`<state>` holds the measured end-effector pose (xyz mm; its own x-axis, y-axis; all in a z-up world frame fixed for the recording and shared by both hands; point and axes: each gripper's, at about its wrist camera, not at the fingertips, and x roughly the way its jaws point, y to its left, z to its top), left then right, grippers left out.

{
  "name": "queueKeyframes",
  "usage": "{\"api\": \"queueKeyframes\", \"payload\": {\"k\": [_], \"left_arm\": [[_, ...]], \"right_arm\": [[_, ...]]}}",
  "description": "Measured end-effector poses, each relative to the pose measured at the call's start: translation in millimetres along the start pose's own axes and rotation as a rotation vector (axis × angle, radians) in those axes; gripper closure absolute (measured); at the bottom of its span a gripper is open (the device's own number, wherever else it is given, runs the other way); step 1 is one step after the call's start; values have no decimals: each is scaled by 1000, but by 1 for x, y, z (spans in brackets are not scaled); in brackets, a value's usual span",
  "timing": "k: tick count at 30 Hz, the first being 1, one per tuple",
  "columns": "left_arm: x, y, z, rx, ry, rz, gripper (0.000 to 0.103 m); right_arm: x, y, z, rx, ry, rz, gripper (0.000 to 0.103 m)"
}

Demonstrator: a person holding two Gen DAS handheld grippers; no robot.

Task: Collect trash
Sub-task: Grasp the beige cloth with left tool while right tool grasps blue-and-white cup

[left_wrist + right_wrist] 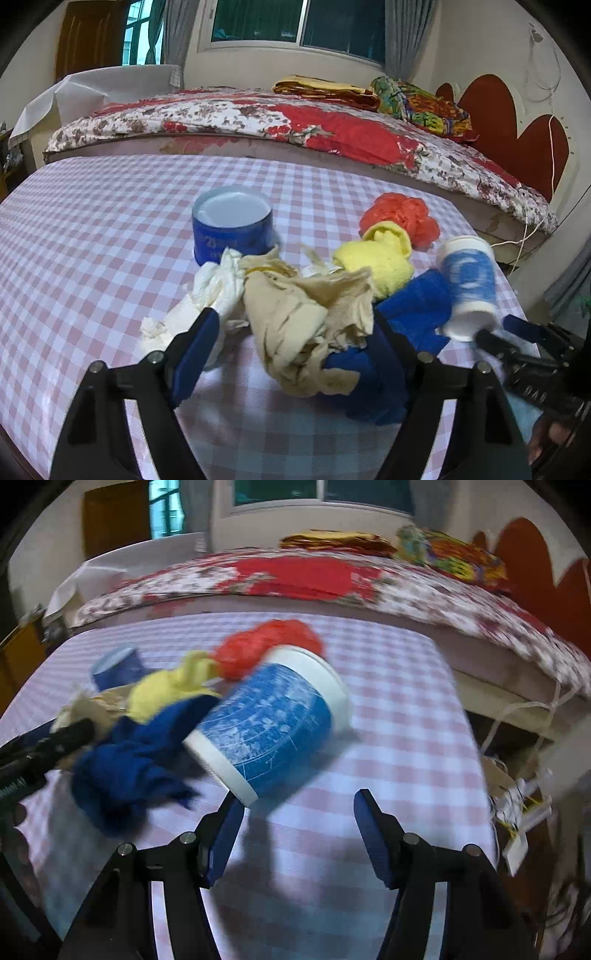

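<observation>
Blue-and-white cup (271, 716) lies tilted on the checked tabletop (399, 709), long axis diagonal, rim away. Right claw (297, 834) gapes empty beneath it. Left claw (295, 350) spread around beige crumpled paper (306, 321).

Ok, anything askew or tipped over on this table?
Yes. The blue-and-white paper cup is tilted well off upright, against the blue cloth, just ahead of the open right gripper. The blue container behind stands upright.
</observation>
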<state>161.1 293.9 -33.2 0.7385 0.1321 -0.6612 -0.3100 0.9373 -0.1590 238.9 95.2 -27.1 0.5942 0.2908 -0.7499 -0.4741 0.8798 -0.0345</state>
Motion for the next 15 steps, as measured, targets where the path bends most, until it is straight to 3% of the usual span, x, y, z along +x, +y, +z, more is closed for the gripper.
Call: {"api": "queueKeyframes", "payload": {"k": [6,10,15], "left_arm": [[-1,1,0,2,-4,-8,31],[-2,2,-1,0,4,-14,36],[2,9,-4,-14,22,-17,43]], "right_arm": [[-23,-5,-4,26,-46,50,39],[-22,14,2,19,-48,82,22],[0,35,27,27,-26,107,21]]}}
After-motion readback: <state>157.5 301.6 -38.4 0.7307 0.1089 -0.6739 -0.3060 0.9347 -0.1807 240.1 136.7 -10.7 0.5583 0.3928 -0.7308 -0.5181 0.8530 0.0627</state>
